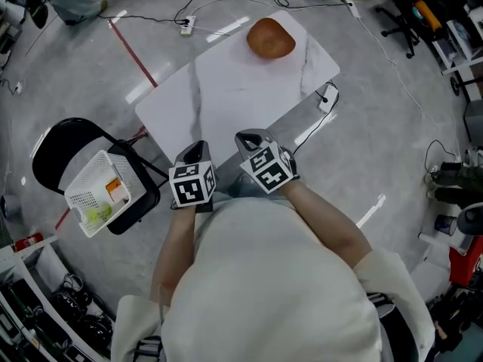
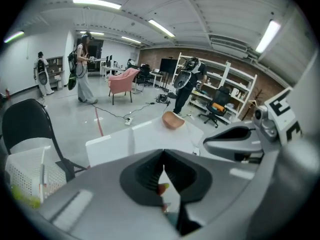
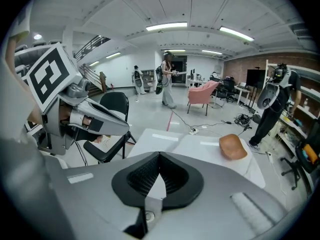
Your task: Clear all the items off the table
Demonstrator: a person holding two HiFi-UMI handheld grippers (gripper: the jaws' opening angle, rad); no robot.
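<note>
A white marble-look table [image 1: 226,89] stands in front of me. At its far end lies a brown rounded object like a bowl [image 1: 270,38], which also shows in the left gripper view [image 2: 173,120] and the right gripper view [image 3: 233,147]. My left gripper [image 1: 198,148] and right gripper [image 1: 251,136] hover side by side at the table's near edge, well short of the brown object. Both are shut with nothing held: the left jaws [image 2: 163,156] meet at their tips, and so do the right jaws [image 3: 160,159].
A black chair [image 1: 60,145] at the left carries a white basket [image 1: 87,179] with an orange box and a green item inside. Cables and a power strip [image 1: 187,25] lie on the floor beyond the table. An office chair [image 1: 404,21] stands far right. People stand far off.
</note>
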